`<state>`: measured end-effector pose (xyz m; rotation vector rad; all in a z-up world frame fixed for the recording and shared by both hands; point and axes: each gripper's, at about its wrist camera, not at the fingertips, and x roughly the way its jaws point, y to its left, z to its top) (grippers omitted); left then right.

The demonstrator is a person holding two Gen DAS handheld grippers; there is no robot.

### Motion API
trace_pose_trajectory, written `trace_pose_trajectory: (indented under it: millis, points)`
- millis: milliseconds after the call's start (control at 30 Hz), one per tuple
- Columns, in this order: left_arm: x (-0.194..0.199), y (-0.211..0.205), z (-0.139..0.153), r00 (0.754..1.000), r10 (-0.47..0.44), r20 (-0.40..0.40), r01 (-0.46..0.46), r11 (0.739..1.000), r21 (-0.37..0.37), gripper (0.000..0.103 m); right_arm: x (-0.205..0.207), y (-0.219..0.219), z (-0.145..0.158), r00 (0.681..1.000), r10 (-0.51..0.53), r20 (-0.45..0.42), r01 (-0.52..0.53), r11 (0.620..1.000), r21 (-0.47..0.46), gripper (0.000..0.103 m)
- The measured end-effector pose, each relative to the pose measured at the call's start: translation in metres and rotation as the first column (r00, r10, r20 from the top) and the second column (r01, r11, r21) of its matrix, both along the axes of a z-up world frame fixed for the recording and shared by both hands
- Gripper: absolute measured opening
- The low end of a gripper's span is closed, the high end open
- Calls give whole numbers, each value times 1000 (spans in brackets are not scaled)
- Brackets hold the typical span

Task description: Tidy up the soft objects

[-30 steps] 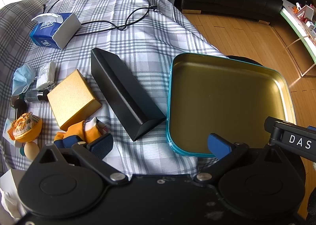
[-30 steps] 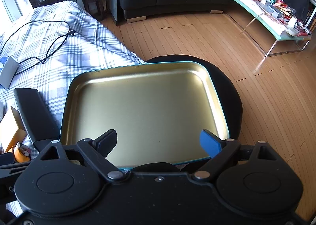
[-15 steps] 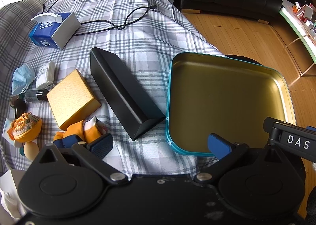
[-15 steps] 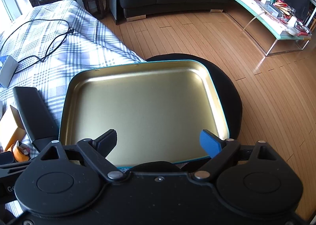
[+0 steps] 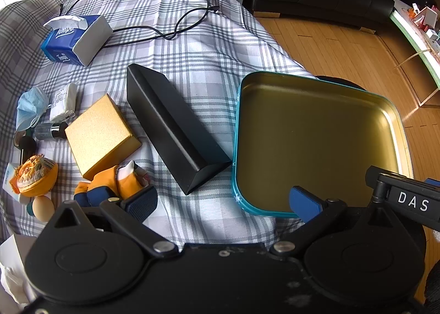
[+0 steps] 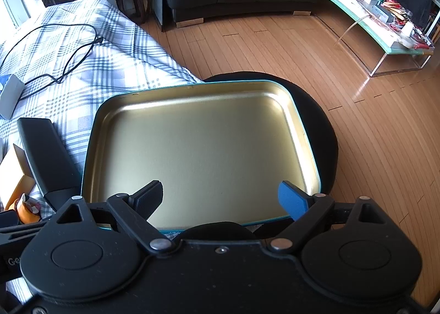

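Both claws, left claw [image 5: 224, 201] and right claw [image 6: 221, 199], gape wide, gripping nothing, above the bare tin tray [image 6: 90, 154].

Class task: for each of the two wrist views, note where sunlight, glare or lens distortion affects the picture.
Left wrist view: sun stripes the checked cloth, the window corner is washed out, and the fisheye bends the floorboards. Right wrist view: the gold tray shows a soft sheen along its far wall, a bright glare spot sits on the wooden floor, and straight edges curve outward.
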<state>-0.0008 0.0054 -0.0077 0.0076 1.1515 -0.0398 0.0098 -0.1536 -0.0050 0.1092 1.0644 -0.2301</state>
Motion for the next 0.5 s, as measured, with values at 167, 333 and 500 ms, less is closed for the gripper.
trace_pose_trajectory:
  millis: [167,333,500]
  points:
    - [0,1,0,1000,2,-1,-2,1000,-2,103,0,1,-2,1000,0,-7,0,1000,0,88]
    - [0,1,0,1000,2,-1,-2,1000,-2,103,0,2,-2,1000,1,-8,-1,1000,-1,88]
    - [0,2,0,1000,3,-2,-3,1000,-3,103,0,2,-3,1000,1,-9,-1,1000,-2,88]
